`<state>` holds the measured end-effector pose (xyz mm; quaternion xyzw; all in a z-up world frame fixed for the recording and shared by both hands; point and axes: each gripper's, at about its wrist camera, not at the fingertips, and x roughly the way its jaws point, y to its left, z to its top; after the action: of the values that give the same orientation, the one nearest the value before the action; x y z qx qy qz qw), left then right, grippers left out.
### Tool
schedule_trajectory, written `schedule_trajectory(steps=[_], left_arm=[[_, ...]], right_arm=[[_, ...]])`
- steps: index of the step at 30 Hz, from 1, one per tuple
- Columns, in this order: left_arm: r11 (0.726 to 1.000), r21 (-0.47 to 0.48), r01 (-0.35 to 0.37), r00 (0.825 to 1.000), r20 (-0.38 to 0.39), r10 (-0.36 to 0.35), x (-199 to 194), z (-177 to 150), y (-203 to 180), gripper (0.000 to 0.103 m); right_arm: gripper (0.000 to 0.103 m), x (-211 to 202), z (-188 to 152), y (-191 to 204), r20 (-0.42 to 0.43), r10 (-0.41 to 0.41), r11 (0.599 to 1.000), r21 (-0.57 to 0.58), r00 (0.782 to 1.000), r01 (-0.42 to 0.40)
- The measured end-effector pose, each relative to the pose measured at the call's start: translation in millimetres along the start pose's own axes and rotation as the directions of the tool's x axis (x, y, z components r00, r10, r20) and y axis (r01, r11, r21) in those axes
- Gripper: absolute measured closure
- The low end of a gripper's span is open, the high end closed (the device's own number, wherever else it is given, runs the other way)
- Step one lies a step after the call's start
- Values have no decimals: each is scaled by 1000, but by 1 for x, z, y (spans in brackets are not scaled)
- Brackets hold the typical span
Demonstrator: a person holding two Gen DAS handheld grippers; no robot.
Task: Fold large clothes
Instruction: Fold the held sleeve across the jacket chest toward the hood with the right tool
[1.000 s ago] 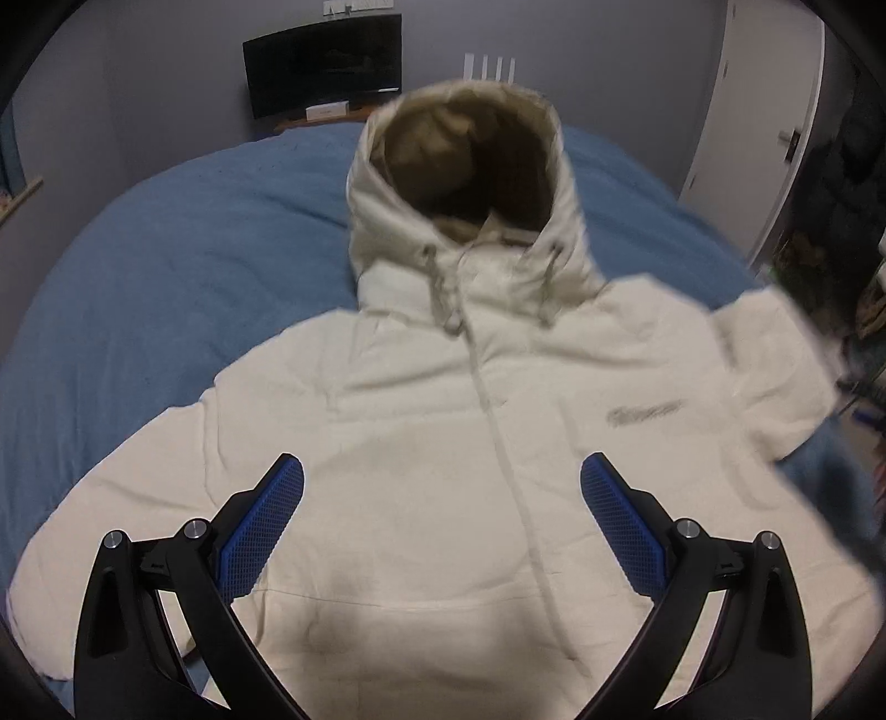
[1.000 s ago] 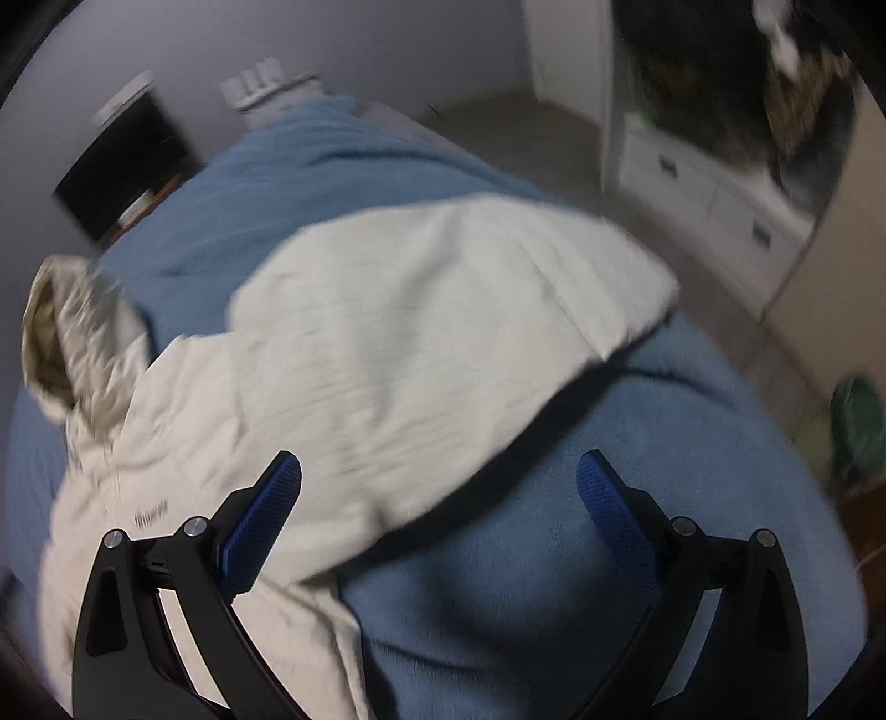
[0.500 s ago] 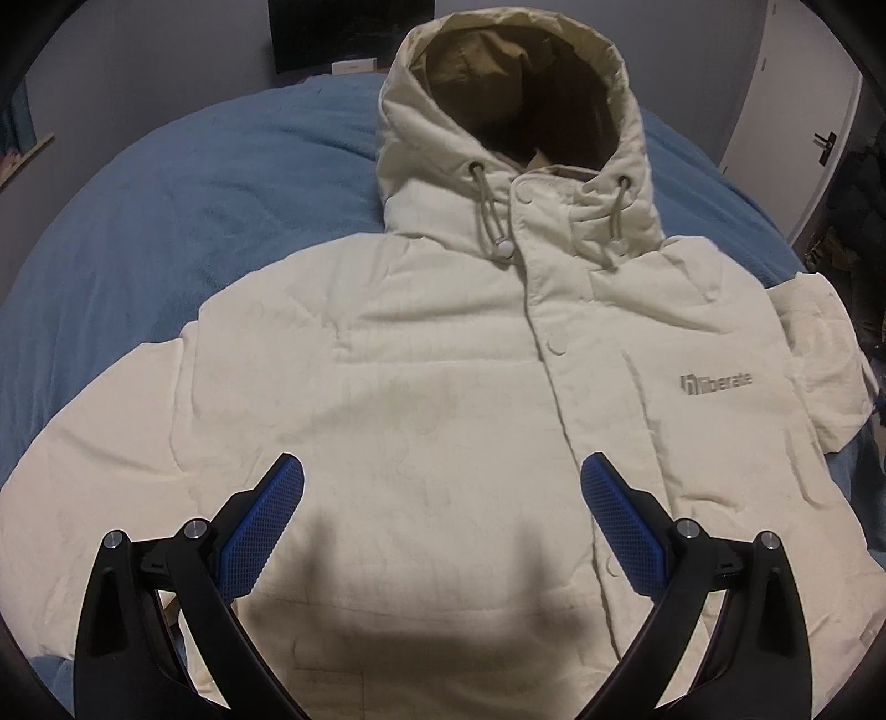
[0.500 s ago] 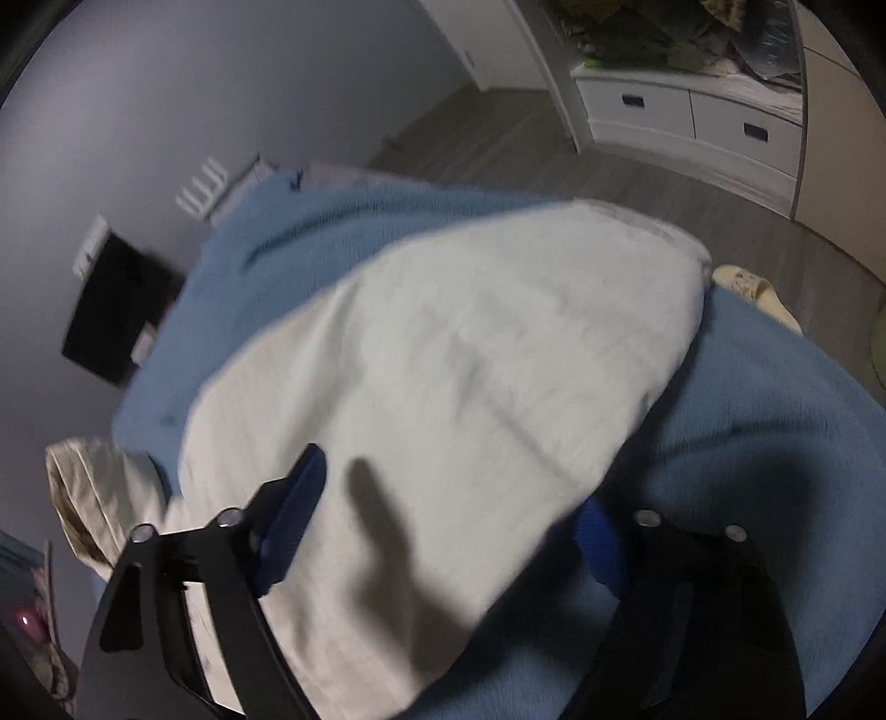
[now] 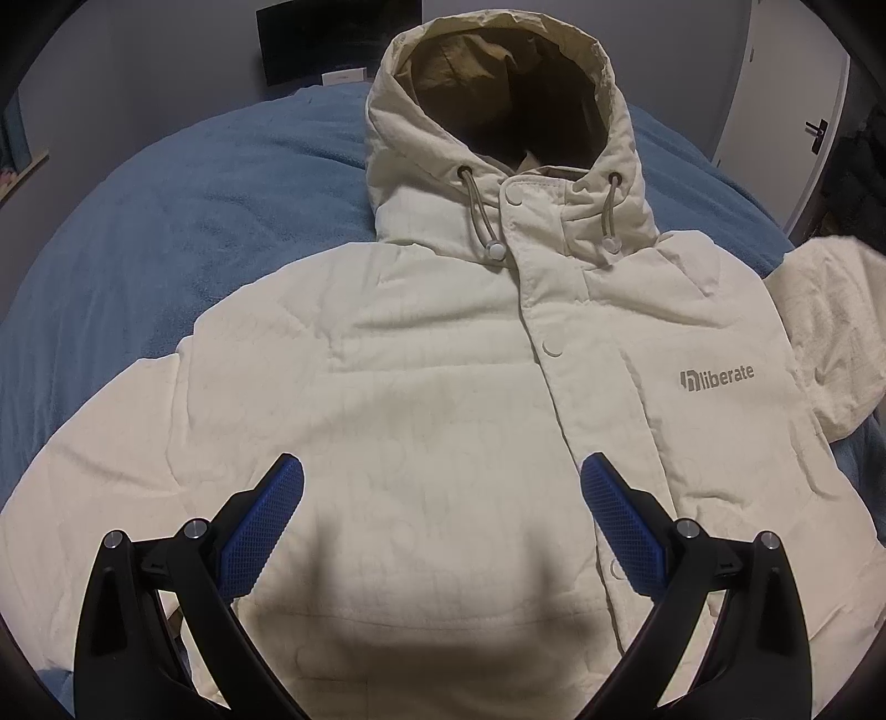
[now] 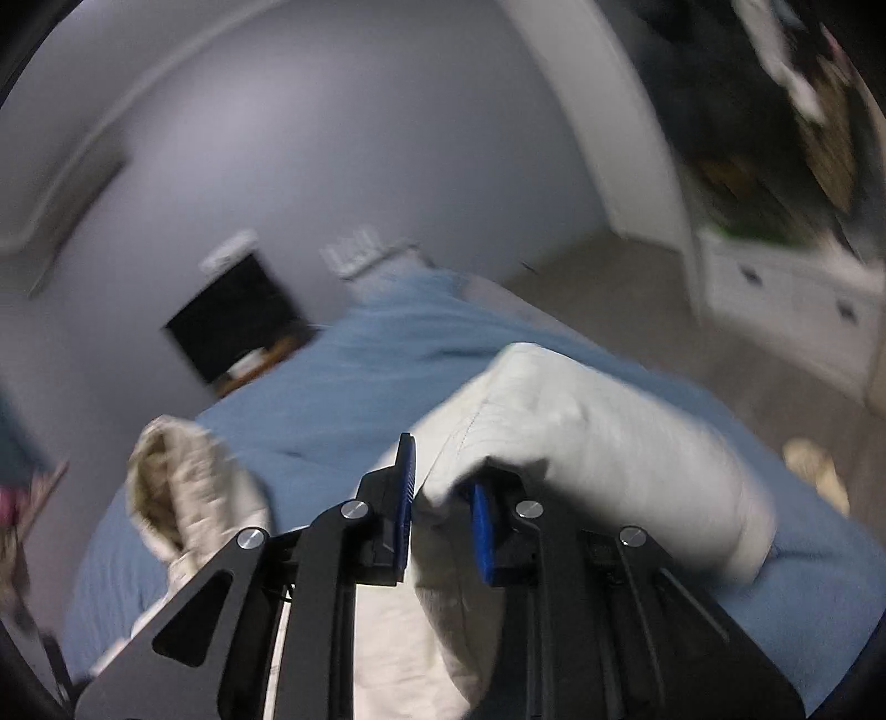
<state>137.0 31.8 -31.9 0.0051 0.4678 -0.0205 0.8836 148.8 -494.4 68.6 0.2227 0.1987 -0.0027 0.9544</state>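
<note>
A cream hooded jacket lies face up on a blue bed cover, snapped closed, with its hood at the far end. My left gripper hovers open over the jacket's lower front, nothing between its blue pads. In the right wrist view my right gripper has its jaws closing, with the jacket's sleeve pinched between the pads and raised off the bed cover. The hood shows at the left there. That view is blurred.
A black monitor stands against the grey wall beyond the bed. A white door is at the right. White drawers and wooden floor lie right of the bed, with a pale object on the floor.
My right gripper went from wide open over the sleeve to closed on it and rose, its view tipping up toward the wall. My left gripper sank closer to the jacket, still open.
</note>
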Motion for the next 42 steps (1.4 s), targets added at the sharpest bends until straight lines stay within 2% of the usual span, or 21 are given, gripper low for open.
schedule_trajectory(steps=[2,4,7,10,12,13,15,18,22,23,24,25,27,28,29,31,33,34,37,40,42], left_arm=[[1000,-3,1,1000,2,-1,0,0,1,6],[1000,-7,3,1000,4,-3,-1,0,1,6],[1000,-7,6,1000,10,-6,-2,-1,1,6],[1000,-6,8,1000,14,-8,-3,0,1,6],[1000,-5,8,1000,11,-8,-2,-1,1,6],[1000,-4,9,1000,9,-9,-1,-1,0,6],[1000,0,14,1000,5,-14,0,-1,0,6],[1000,8,22,1000,6,-22,0,-3,-2,6],[999,33,16,1000,11,-17,0,-4,-8,6],[999,41,12,1000,15,-13,-1,-5,-10,6],[999,51,6,1000,21,-7,-3,-5,-12,6],[998,60,1,1000,26,-3,-4,-5,-14,6],[997,79,-7,999,39,4,-7,-6,-18,6],[996,88,-11,999,43,8,-8,-6,-20,6],[995,96,-16,999,46,12,-9,-6,-22,6],[993,115,-27,998,52,21,-11,-6,-26,6],[990,135,-28,999,48,21,-12,-4,-32,6],[989,148,-16,999,46,9,-14,-2,-36,6],[976,201,88,995,31,-96,-21,7,-58,6],[940,290,180,982,5,-189,-24,18,-100,6],[922,345,179,980,17,-196,-21,22,-128,6]], right_arm=[[87,-11,1,36,8,67,993,-94,998,-66],[87,-19,-4,57,1,116,985,-128,993,-115],[87,-20,-19,89,-75,203,956,-200,976,-214],[87,-14,-44,130,-179,293,908,-256,939,-332],[87,-7,-66,153,-265,346,876,-253,900,-412],[87,0,-79,165,-321,380,856,-234,868,-461],[87,10,-102,181,-400,398,831,-223,826,-509],[87,17,-142,196,-511,376,800,-242,773,-549],[85,31,-180,199,-650,306,795,-227,695,-562],[80,36,-186,203,-659,288,796,-238,694,-556],[72,34,-188,203,-662,272,797,-252,699,-549],[68,28,-185,201,-655,266,798,-262,707,-543],[52,19,-172,192,-638,286,800,-252,715,-545],[48,10,-164,188,-621,295,805,-248,727,-538],[39,13,-156,190,-603,290,812,-257,743,-525],[29,6,-140,186,-551,269,826,-290,790,-483],[24,-8,-119,177,-483,252,847,-309,838,-433],[21,-14,-110,172,-442,241,862,-311,864,-400],[11,-19,-84,157,-323,190,906,-306,927,-292],[7,-22,-62,142,-259,158,925,-298,953,-235],[7,-17,-51,127,-263,147,933,-283,954,-221]])
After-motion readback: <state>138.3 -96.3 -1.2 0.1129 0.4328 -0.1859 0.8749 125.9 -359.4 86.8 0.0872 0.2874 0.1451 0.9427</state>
